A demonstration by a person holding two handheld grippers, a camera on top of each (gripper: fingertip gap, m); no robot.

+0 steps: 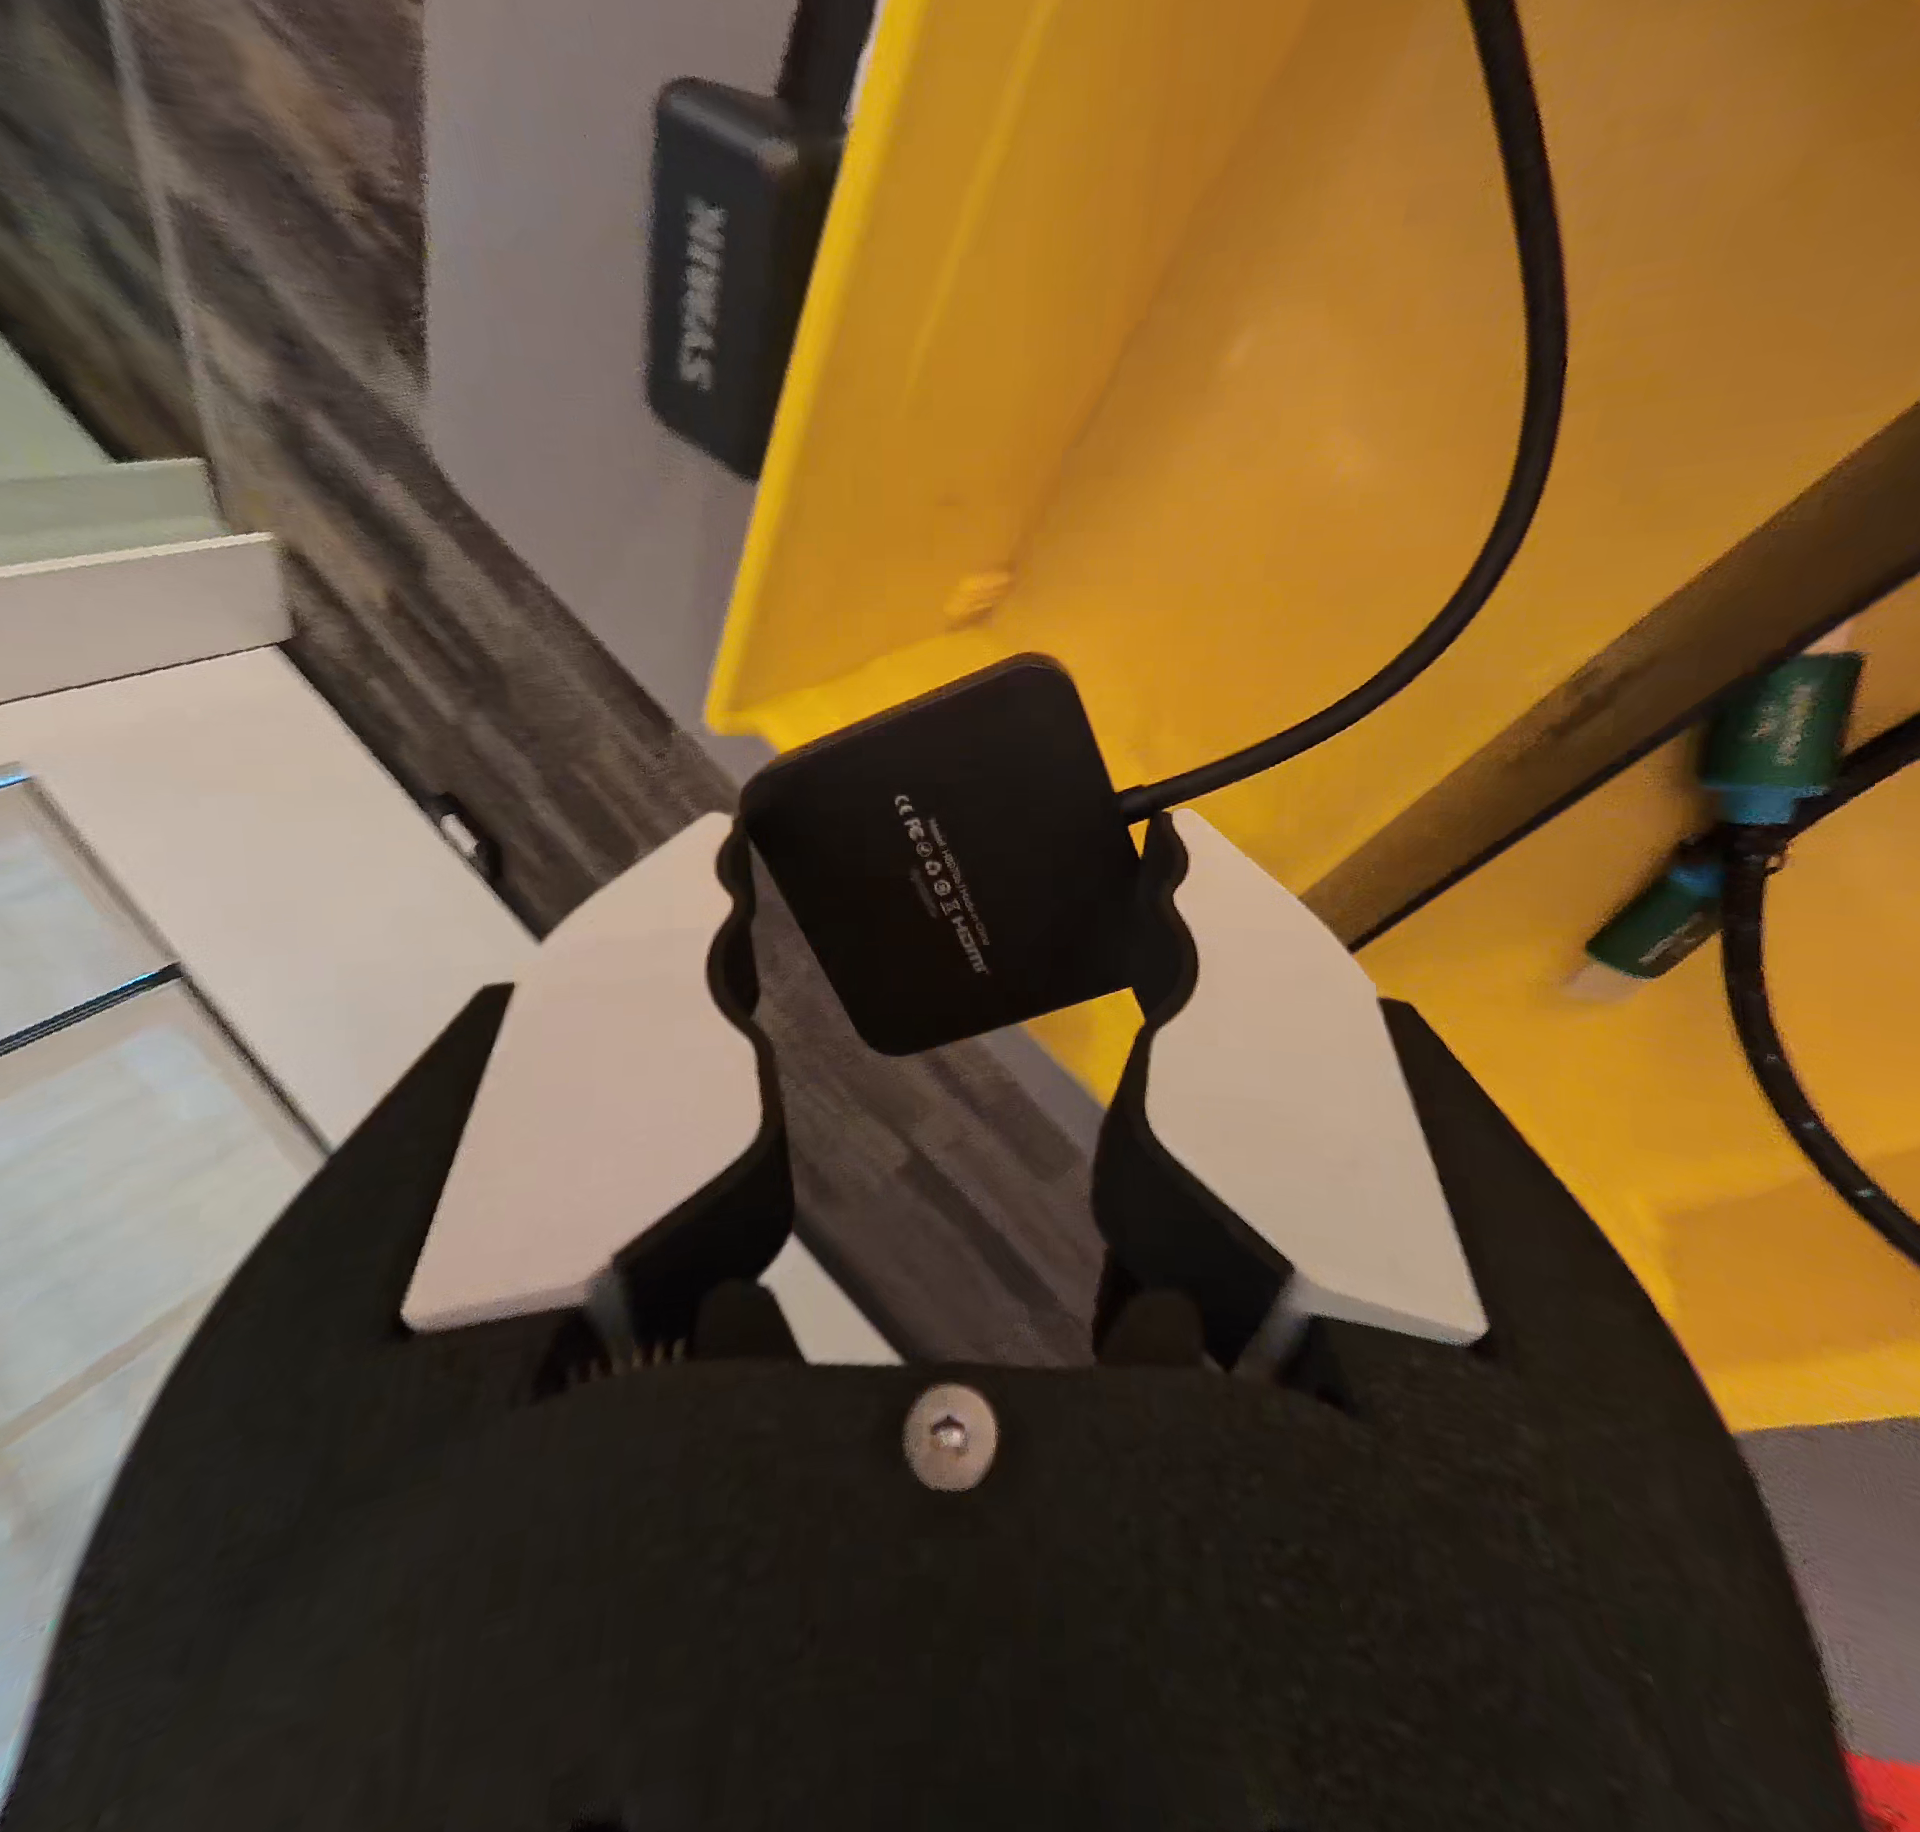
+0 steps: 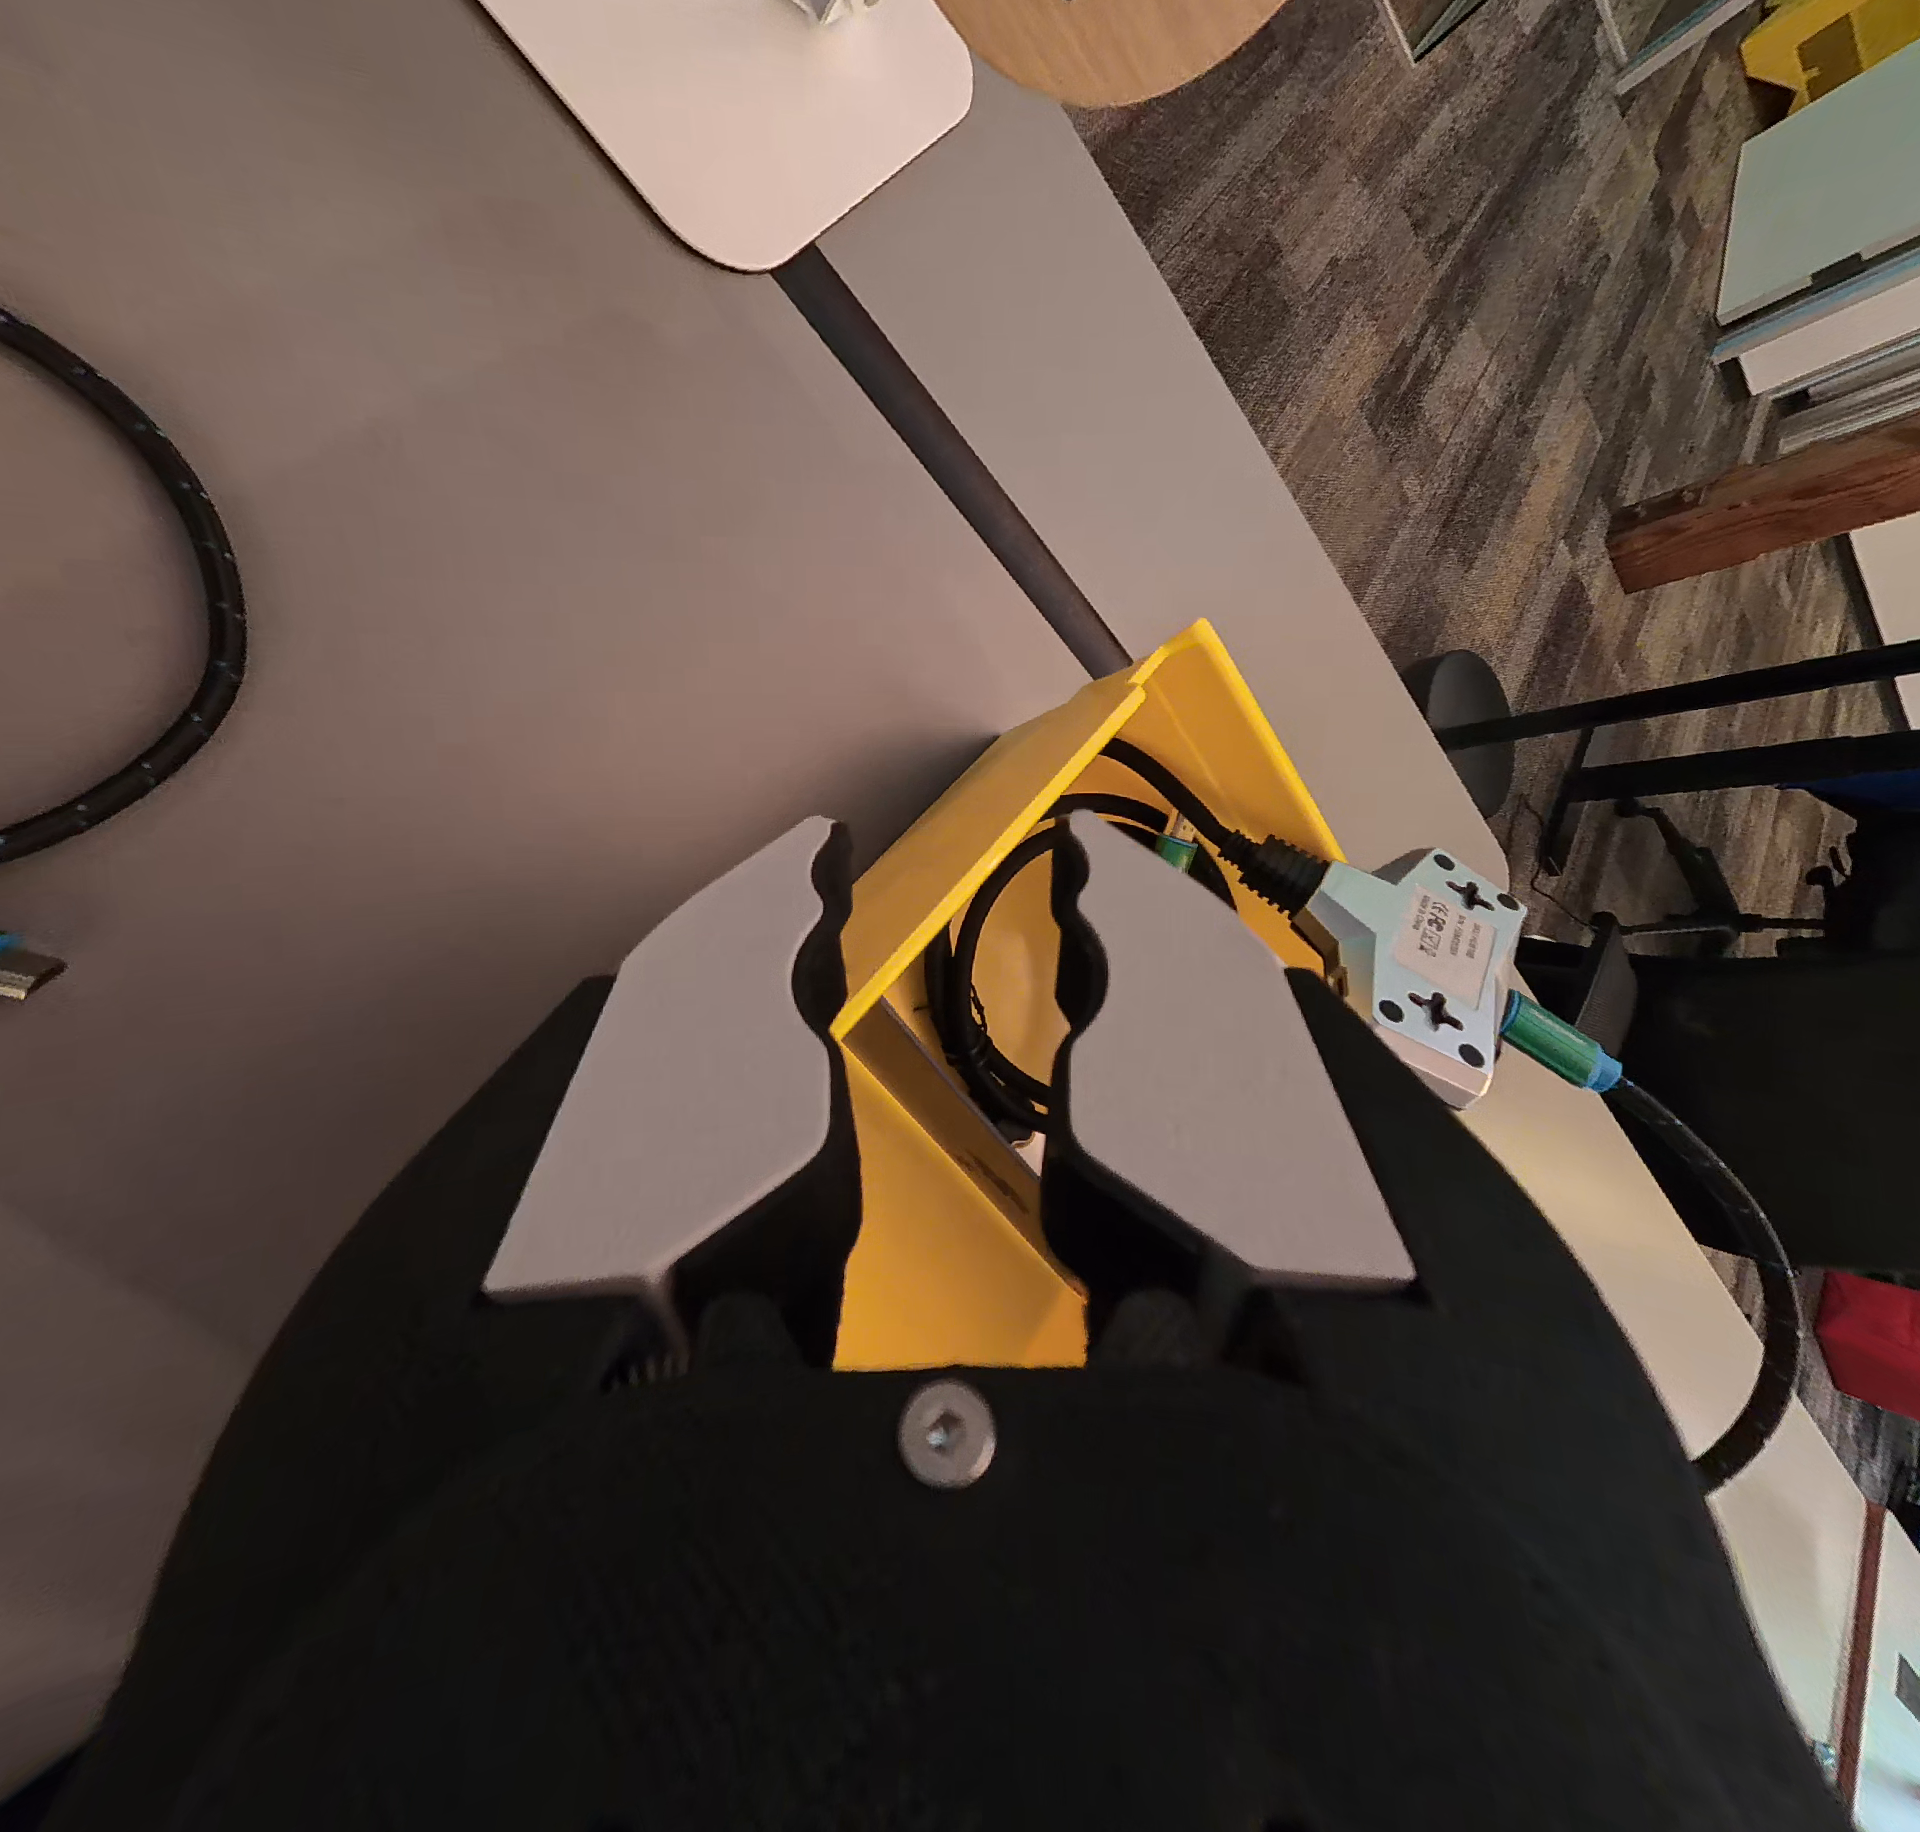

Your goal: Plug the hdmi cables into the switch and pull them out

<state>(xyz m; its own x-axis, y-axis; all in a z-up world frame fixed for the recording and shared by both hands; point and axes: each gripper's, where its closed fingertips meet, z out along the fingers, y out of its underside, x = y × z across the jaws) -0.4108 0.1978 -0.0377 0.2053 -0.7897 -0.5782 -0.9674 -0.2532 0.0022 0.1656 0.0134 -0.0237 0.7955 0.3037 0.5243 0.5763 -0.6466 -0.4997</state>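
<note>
My left gripper (image 1: 945, 847) is shut on a small black square switch (image 1: 940, 909), held by its sides above the yellow bin (image 1: 1195, 328). The switch's thin black cable (image 1: 1527, 328) loops up over the bin. Two green HDMI plugs (image 1: 1777, 733) on braided cable (image 1: 1766, 1034) lie at the right. My right gripper (image 2: 951, 847) is open and empty, its fingers either side of the yellow bin's wall (image 2: 1226, 722). A silver switch (image 2: 1423, 961) sits at the bin's right edge with a green HDMI plug (image 2: 1548, 1039) in it and a thick black cable (image 2: 1262, 863) on its other end.
A black box (image 1: 717, 276) lies beside the bin. A coiled black cable (image 2: 977, 951) lies in the bin. On the grey table (image 2: 520, 535), a braided cable (image 2: 197, 556) loops at the left and a white stand base (image 2: 748, 89) sits at the back. The table edge (image 2: 1299, 483) runs close on the right. About 60 centimeters separates my left fingertips from my right.
</note>
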